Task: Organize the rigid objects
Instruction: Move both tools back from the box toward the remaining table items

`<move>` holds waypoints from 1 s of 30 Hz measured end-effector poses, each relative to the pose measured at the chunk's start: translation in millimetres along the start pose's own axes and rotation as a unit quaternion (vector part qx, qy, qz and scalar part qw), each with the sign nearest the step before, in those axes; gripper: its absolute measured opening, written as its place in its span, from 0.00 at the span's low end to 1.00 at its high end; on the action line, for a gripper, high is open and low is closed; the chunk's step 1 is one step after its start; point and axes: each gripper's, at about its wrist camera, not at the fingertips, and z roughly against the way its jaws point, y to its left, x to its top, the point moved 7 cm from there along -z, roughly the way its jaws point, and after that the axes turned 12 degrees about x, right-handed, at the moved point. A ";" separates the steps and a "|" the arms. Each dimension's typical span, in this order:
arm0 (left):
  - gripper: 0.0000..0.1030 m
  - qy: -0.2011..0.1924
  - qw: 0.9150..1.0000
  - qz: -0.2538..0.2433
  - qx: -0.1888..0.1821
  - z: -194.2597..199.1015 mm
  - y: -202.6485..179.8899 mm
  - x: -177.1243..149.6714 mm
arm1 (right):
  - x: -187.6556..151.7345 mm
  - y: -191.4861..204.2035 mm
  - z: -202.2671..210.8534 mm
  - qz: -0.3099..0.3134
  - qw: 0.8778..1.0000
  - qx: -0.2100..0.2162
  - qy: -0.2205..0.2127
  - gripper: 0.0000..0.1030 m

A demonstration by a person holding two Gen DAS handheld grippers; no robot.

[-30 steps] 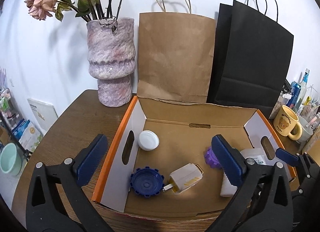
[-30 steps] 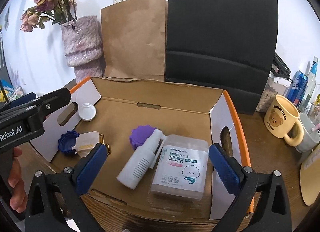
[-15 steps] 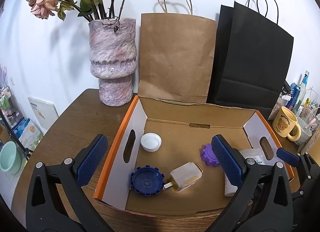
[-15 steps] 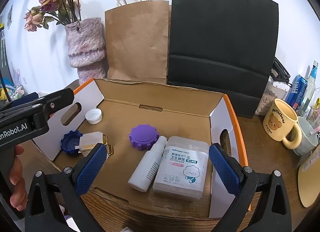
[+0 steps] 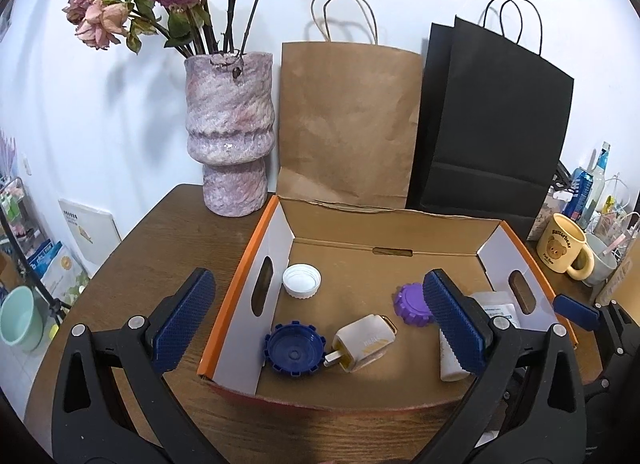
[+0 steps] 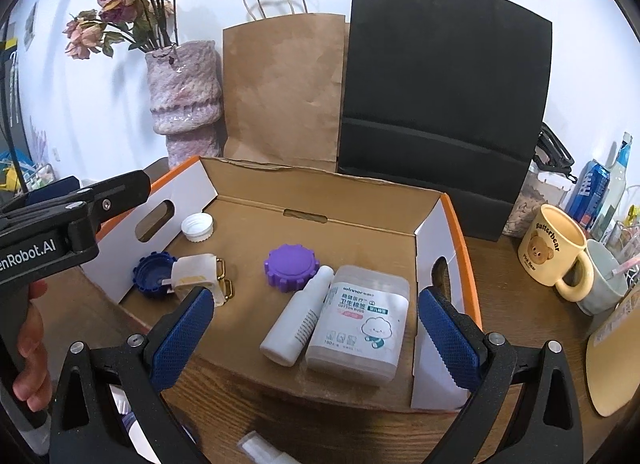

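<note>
A brown wooden counter [image 5: 168,232] holds a wide open cardboard box with orange edges [image 5: 372,260]. Behind the box stand a tall black paper bag [image 6: 444,104], a brown paper bag with handles [image 6: 284,92] and a bumpy pink vase with dried roses [image 5: 230,136]. The left gripper [image 5: 316,320] is wide open and holds nothing; one blue pad is over the counter left of the box and the other is over the box. The right gripper [image 6: 312,338] is wide open too and holds nothing, low in front of the box. Inside the box, on the right, lies a clear plastic box of cotton buds [image 6: 360,324]. A white plastic bottle [image 6: 298,322] lies touching its left side. A purple bumpy lid [image 6: 291,267] sits just behind the bottle. On the left, a cream plug with a gold ring [image 5: 366,342] lies touching a dark blue bumpy lid [image 5: 294,354]. A small white cap [image 5: 301,281] sits near the back left corner. A yellow bear mug [image 6: 554,254] stands on the counter right of the box.
</note>
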 end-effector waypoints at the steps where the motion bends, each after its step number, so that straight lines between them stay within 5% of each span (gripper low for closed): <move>1: 1.00 -0.001 1.000 0.000 0.000 2.2 0.5 -0.6 | -1.4 0.6 2.5 0.001 1.000 0.000 -0.001 1.00; 30: 1.00 -0.006 1.000 -0.027 0.001 74.5 15.3 -61.7 | -71.4 12.8 72.4 0.021 1.000 0.009 0.007 1.00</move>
